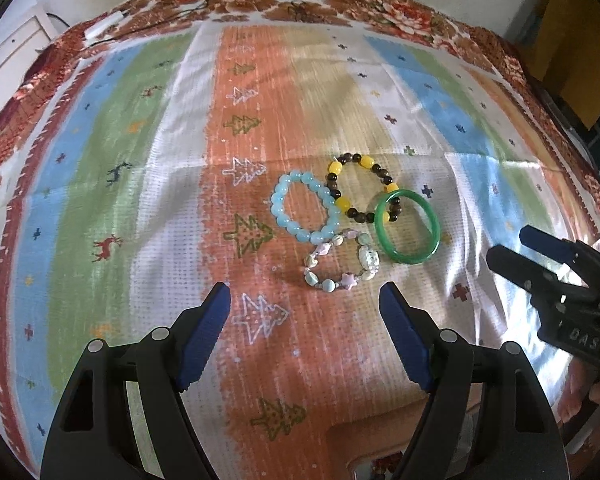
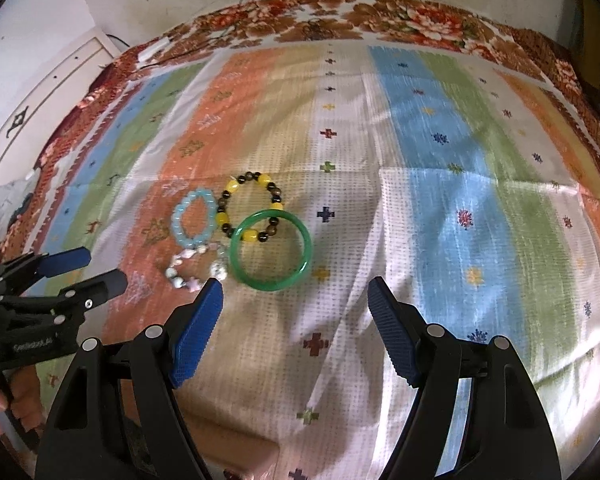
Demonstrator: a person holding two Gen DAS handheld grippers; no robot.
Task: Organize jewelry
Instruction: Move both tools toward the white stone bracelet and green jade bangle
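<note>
From the left wrist view, the left tongs [image 1: 305,304] stand released, both blue pads wide apart with nothing between them, above the striped cloth [image 1: 140,184] that covers the surface. Just beyond the tips lie four bracelets in one cluster. The pale bracelet with star beads [image 1: 365,261] is the nearest, lying flat. Behind it on the left is the light blue bead bracelet [image 1: 278,196], an oval whose long axis runs from upper left to lower right. The yellow and brown bead bracelet [image 1: 342,160] is the farthest, and the green bangle [image 1: 434,226] overlaps its lower right part; the long axis of the bangle also goes from upper left to lower right. The right tongs [image 1: 508,246] enter from the right edge, released and empty. From the right wrist view, the right tongs [image 2: 296,292] are wide apart, holding nothing, and the green bangle [image 2: 306,248] lies flat just beyond them, toward the left pad. The left tongs [image 2: 104,266] are at the left edge, pointing to the right toward the cluster
</note>
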